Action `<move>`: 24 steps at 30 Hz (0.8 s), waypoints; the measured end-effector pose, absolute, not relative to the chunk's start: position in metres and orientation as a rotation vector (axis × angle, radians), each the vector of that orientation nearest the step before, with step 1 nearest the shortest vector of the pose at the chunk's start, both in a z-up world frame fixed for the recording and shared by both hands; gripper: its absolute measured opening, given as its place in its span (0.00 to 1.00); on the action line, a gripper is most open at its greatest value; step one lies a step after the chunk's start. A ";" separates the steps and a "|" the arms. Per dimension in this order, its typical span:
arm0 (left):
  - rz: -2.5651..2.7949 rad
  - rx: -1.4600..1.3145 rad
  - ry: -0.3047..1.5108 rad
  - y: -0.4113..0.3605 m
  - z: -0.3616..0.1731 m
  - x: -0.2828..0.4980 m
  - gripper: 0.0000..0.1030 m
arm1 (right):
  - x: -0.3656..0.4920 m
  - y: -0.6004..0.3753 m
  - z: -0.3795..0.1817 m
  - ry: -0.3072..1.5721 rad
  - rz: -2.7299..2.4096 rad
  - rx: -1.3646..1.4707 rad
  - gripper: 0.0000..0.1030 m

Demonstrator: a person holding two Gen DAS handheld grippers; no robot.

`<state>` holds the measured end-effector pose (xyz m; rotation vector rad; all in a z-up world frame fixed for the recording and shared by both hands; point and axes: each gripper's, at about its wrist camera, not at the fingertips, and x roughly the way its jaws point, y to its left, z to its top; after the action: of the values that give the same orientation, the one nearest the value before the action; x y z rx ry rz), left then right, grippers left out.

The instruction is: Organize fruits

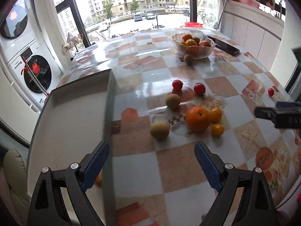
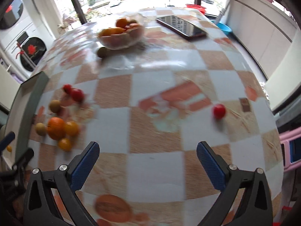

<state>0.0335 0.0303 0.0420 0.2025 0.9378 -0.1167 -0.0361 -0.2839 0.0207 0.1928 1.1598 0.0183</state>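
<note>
Both grippers gape wide with nothing between their fingers: the left gripper [image 1: 152, 162] hangs over the tray's [image 1: 75, 116] edge, facing a large orange [image 1: 197, 119] clustered with smaller yellow, green and red fruits, while the right gripper [image 2: 148, 162] hovers near a lone cherry tomato [image 2: 219, 111]. Farther back stands a glass bowl [image 1: 193, 46] of fruit beside a phone [image 2: 181, 27].
</note>
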 end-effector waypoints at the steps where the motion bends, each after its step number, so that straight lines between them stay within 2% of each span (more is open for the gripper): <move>1: -0.111 0.204 0.944 0.027 0.039 0.039 0.90 | -0.036 -0.287 0.020 1.162 0.017 0.202 1.00; 8: -0.078 0.247 0.980 0.016 0.018 0.067 0.90 | -0.020 -0.280 0.025 1.130 0.094 0.224 1.00; 14: -0.078 0.260 0.993 0.016 0.010 0.071 0.90 | 0.044 -0.256 0.028 1.111 0.130 0.316 0.99; 17: -0.086 0.248 0.985 0.021 0.011 0.069 0.90 | 0.076 -0.239 0.024 1.106 0.117 0.323 0.90; 20: -0.098 0.217 0.971 0.028 0.016 0.066 0.90 | 0.110 -0.220 0.012 1.122 0.094 0.322 0.76; 24: -0.112 0.227 0.962 0.032 0.018 0.062 0.90 | 0.136 -0.196 0.010 1.096 0.050 0.270 0.73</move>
<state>0.0622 0.0324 0.0181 0.2269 0.9616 -0.1124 0.1360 -0.1961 0.0096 0.2698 1.0960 0.0497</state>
